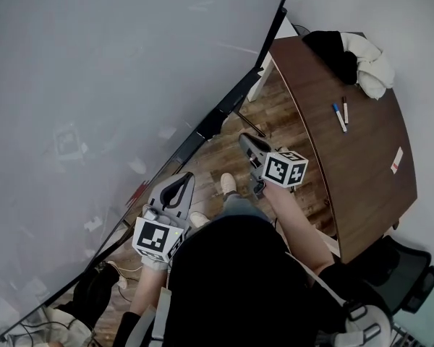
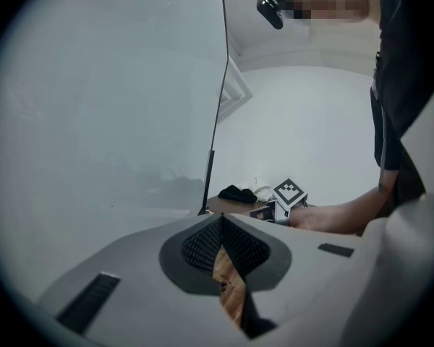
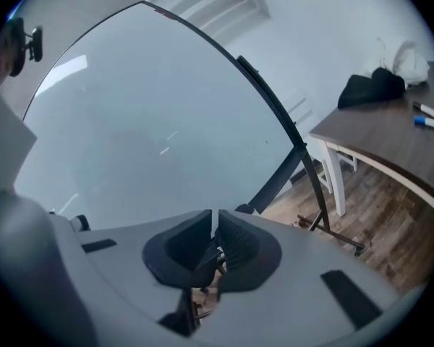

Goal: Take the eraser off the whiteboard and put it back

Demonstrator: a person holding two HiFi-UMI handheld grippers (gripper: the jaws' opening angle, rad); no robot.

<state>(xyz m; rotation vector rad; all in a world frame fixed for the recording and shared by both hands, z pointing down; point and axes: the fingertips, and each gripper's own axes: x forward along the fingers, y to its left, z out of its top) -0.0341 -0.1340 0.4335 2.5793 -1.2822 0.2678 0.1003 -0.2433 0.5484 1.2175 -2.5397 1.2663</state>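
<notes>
The left gripper (image 2: 221, 221) has its jaws pressed together at the tips with nothing between them; through the slit lower down only the wooden floor (image 2: 230, 295) shows. The right gripper (image 3: 213, 221) likewise has its jaws closed to a hairline gap, and no object is pinched there. In the head view the left gripper (image 1: 185, 179) sits near and low, pointing at the lower edge of the whiteboard (image 1: 94, 85), while the right gripper (image 1: 243, 139) is farther and to the right, above the floor and close to the board's black frame (image 1: 228, 107). The whiteboard fills the left side of all three views. I cannot make out the eraser for certain in any view, on the board or in either gripper. Below the grippers are the person's light shoes (image 1: 228, 184) on the floor. To the right stands a dark brown table (image 1: 369, 186) with white legs; two markers (image 1: 339, 117) lie side by side on it, and a black-and-white bundle of cloth (image 1: 354, 58) rests at its far end. A black chair (image 1: 409, 273) stands at the near right corner.
</notes>
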